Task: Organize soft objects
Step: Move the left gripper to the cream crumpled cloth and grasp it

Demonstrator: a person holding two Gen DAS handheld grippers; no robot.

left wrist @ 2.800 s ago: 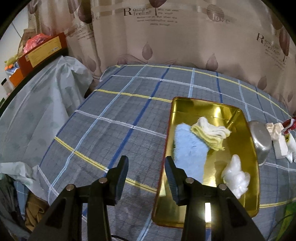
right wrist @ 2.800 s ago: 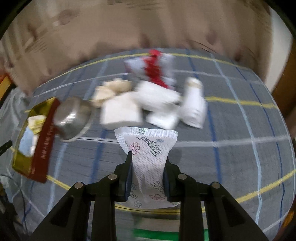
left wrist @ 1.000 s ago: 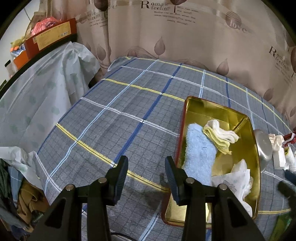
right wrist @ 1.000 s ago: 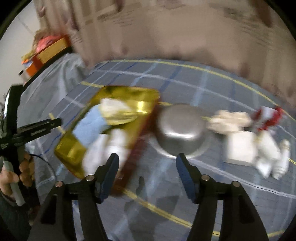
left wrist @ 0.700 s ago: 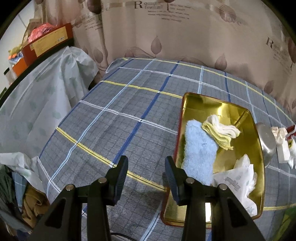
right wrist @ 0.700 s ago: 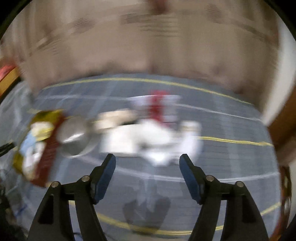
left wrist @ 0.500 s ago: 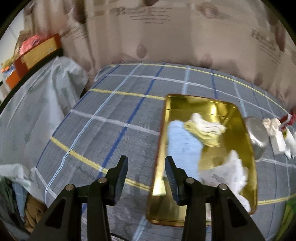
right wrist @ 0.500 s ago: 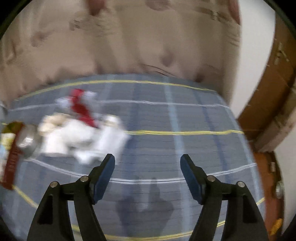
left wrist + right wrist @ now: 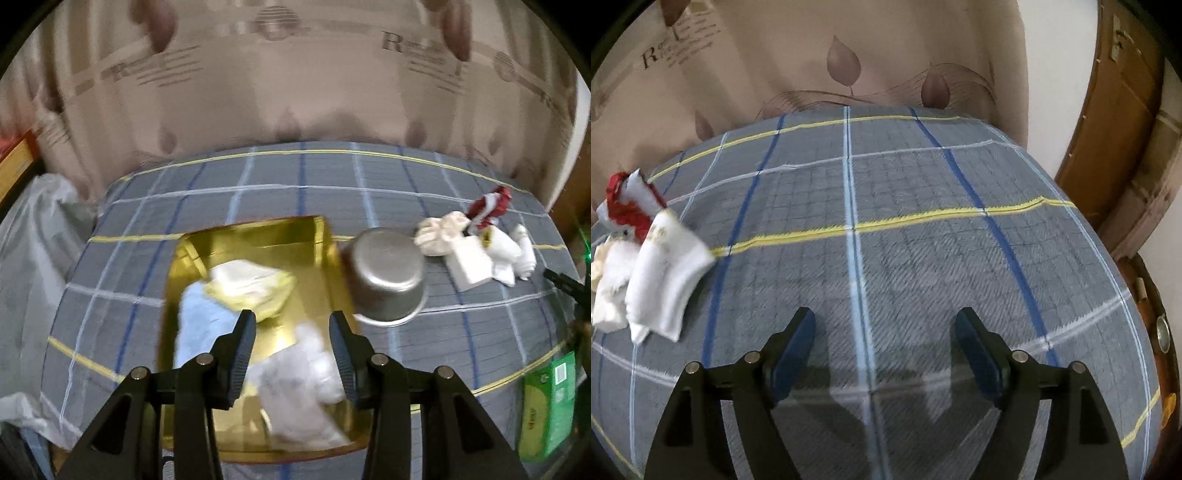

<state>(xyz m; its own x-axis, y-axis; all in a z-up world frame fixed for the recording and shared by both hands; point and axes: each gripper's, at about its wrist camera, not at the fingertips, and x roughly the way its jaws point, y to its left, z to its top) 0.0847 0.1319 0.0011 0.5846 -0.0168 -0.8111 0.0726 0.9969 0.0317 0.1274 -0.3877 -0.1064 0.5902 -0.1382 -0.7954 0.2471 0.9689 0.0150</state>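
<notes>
Cloths [image 9: 243,284] fill gold tray [image 9: 258,236], seemingly; both hand-held grippers [image 9: 291,332] [image 9: 884,332] spread, empty.

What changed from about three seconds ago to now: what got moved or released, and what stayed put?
The printed white packet was let go by the right gripper and now lies in the gold tray. That gripper's jaws have just been opening, with nothing between them, over bare plaid cloth. The left gripper remains open and empty. Blue towel, yellow cloths and steel bowl stayed put.
</notes>
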